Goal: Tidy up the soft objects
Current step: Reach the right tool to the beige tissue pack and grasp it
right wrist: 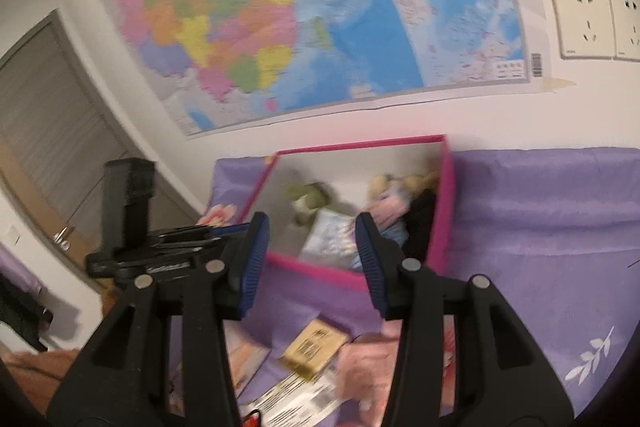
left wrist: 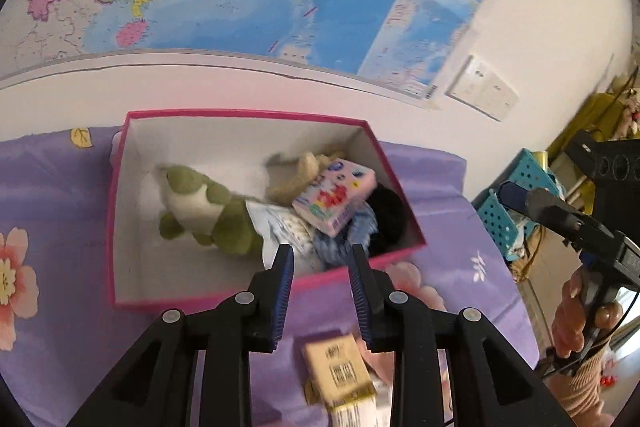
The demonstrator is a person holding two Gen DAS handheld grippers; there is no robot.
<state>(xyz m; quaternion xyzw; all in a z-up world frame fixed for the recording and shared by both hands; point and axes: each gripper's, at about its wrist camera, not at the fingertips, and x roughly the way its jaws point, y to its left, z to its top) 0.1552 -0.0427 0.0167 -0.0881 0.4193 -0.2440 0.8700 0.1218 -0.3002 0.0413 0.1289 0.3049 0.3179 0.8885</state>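
Just below our left gripper, whose jaws stand parted and empty, lies a tan tissue pack: light and squashy, we judge, best pinched across its short sides. Our right gripper gapes empty too; ahead sits the pink box.

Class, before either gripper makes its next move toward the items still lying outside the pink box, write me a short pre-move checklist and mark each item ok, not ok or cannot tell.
1. Left gripper open and empty: ok.
2. Right gripper open and empty: ok.
3. Pink box open at the top, free floor on the green plush side: ok.
4. Tan packet still outside, on the purple cloth: ok, it lies below the left fingers.
5. Pink tissue pack settled: not ok, it sits tilted on the pile.
6. Image sharp enough to aim: not ok, the right wrist view is blurred.
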